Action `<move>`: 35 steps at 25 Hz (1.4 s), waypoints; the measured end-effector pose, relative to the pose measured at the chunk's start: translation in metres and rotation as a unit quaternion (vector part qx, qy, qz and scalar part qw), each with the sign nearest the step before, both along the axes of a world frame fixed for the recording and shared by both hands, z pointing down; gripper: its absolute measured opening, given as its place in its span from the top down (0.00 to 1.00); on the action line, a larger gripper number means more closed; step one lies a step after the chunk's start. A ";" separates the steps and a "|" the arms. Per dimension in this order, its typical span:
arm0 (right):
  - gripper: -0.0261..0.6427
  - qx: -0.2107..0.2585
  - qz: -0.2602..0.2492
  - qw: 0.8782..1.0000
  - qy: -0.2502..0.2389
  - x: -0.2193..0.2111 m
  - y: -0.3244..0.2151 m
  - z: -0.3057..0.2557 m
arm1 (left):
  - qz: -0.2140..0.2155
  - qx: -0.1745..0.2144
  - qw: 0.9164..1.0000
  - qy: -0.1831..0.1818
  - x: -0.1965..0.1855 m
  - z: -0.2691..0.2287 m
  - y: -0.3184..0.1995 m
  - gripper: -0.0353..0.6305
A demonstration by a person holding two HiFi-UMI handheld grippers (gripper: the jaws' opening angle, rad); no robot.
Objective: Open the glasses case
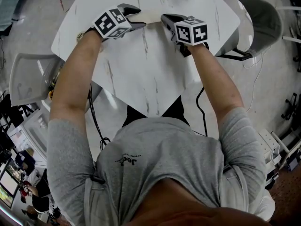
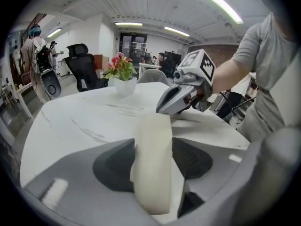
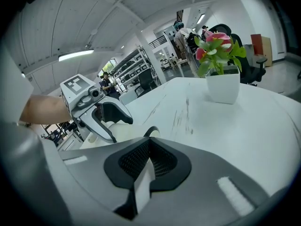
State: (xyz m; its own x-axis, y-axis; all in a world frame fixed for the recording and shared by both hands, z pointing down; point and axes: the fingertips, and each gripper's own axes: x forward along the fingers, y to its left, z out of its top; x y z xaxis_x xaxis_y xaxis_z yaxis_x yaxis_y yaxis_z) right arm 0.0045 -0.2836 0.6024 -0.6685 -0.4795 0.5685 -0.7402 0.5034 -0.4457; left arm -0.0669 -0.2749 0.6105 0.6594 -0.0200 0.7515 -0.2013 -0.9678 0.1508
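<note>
Checking for writing turns up none that can be read: the glasses case (image 1: 151, 15) is plain cream with no brand, the small print on the person's grey shirt (image 1: 126, 160) is too small to make out, and each gripper cube carries only black-and-white square markers. The left gripper (image 1: 140, 18) stands partly open with its pads clamped on one end of the case, which fills the gap between the jaws. The right gripper (image 1: 164, 20) has its jaws almost together, pinched on a thin cream edge at the opposite end of the case. The case's long axis runs from one gripper to the other, across the person's front, one end toward each gripper. It lies on the person's side of the white flower pot (image 3: 225, 88), near it and off toward the left-gripper side, low over the white marbled desk (image 1: 141, 69). Whether it touches the desk cannot be told.
</note>
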 end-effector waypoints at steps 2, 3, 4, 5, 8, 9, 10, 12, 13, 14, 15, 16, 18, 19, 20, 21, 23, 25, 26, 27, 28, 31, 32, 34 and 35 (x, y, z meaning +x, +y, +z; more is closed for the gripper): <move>0.96 0.005 -0.004 1.000 0.007 0.000 0.002 0.000 | -0.003 -0.009 1.000 0.002 0.000 -0.001 -0.002 0.50; 0.96 0.007 -0.006 1.000 0.012 0.001 0.004 0.001 | -0.004 -0.012 1.000 0.003 0.000 -0.001 -0.003 0.50; 0.96 0.009 -0.009 1.000 0.018 0.002 0.005 0.001 | -0.004 -0.014 1.000 0.003 0.000 -0.001 -0.003 0.50; 0.96 0.011 -0.012 1.000 0.022 0.002 0.007 0.001 | -0.006 -0.015 1.000 0.003 0.001 -0.002 -0.004 0.50; 0.96 0.018 -0.022 0.999 0.028 0.001 0.012 0.000 | -0.025 -0.017 0.999 0.013 0.000 -0.008 -0.009 0.51; 0.96 0.020 -0.022 0.999 0.025 0.002 0.013 -0.001 | -0.036 -0.017 0.999 0.018 0.000 -0.010 -0.012 0.51; 0.96 0.025 -0.019 0.999 0.021 0.003 0.014 -0.004 | -0.046 -0.016 0.999 0.022 -0.001 -0.013 -0.014 0.52; 0.96 0.035 -0.009 0.999 0.010 0.008 0.017 -0.013 | -0.057 -0.010 0.998 0.026 -0.003 -0.016 -0.018 0.53; 0.96 0.042 -0.003 0.999 0.005 0.012 0.019 -0.018 | -0.059 -0.005 0.998 0.025 -0.004 -0.017 -0.019 0.54; 0.96 0.049 0.003 0.999 0.000 0.016 0.022 -0.023 | -0.060 0.001 0.998 0.024 -0.004 -0.018 -0.020 0.54; 0.96 0.057 0.009 0.998 -0.005 0.021 0.024 -0.030 | -0.061 0.008 0.998 0.021 -0.005 -0.019 -0.022 0.55; 0.96 0.067 0.015 0.998 -0.010 0.026 0.027 -0.036 | -0.061 0.016 0.998 0.018 -0.005 -0.020 -0.023 0.56; 0.96 0.089 0.027 0.996 -0.015 0.037 0.031 -0.049 | -0.060 0.032 0.998 0.012 -0.007 -0.023 -0.025 0.59; 0.96 0.098 0.034 0.994 -0.017 0.045 0.033 -0.055 | -0.060 0.038 0.997 0.010 -0.008 -0.025 -0.026 0.61; 0.96 0.104 0.043 0.993 -0.019 0.052 0.035 -0.059 | -0.061 0.043 0.997 0.008 -0.010 -0.026 -0.025 0.62; 0.96 0.108 0.054 0.993 -0.021 0.061 0.036 -0.063 | -0.065 0.046 0.997 0.008 -0.011 -0.028 -0.026 0.63; 0.96 0.110 0.072 0.991 -0.024 0.077 0.038 -0.068 | -0.078 0.055 0.995 0.011 -0.015 -0.032 -0.028 0.67; 0.96 0.112 0.084 0.990 -0.023 0.090 0.040 -0.075 | -0.095 0.063 0.993 0.014 -0.020 -0.036 -0.032 0.73; 0.96 0.114 0.088 0.989 -0.023 0.095 0.041 -0.079 | -0.100 0.066 0.993 0.013 -0.022 -0.037 -0.033 0.75; 0.96 0.117 0.092 0.989 -0.023 0.100 0.042 -0.083 | -0.104 0.068 0.992 0.010 -0.024 -0.037 -0.034 0.76; 0.96 0.120 0.096 0.988 -0.023 0.105 0.043 -0.087 | -0.105 0.070 0.992 0.005 -0.026 -0.037 -0.035 0.77; 0.96 0.124 0.106 0.986 -0.023 0.116 0.046 -0.095 | -0.106 0.078 0.991 -0.009 -0.029 -0.035 -0.038 0.78; 0.96 0.125 0.107 0.986 -0.022 0.119 0.047 -0.096 | -0.109 0.080 0.991 -0.013 -0.030 -0.034 -0.039 0.78; 0.96 0.126 0.109 0.986 -0.020 0.124 0.050 -0.098 | -0.118 0.084 0.989 -0.022 -0.032 -0.031 -0.044 0.78; 0.96 0.126 0.110 0.986 -0.019 0.127 0.052 -0.099 | -0.123 0.086 0.988 -0.027 -0.034 -0.029 -0.046 0.78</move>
State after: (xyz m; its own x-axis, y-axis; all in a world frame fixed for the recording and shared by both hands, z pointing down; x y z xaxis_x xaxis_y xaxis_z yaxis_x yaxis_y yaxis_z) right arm 0.1314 -0.2314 0.5038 -0.5516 -0.7377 0.3894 -0.8286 0.4309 -0.3574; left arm -0.1004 -0.3205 0.5812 0.5772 -0.3056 0.7573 -0.4375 -0.8987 -0.0292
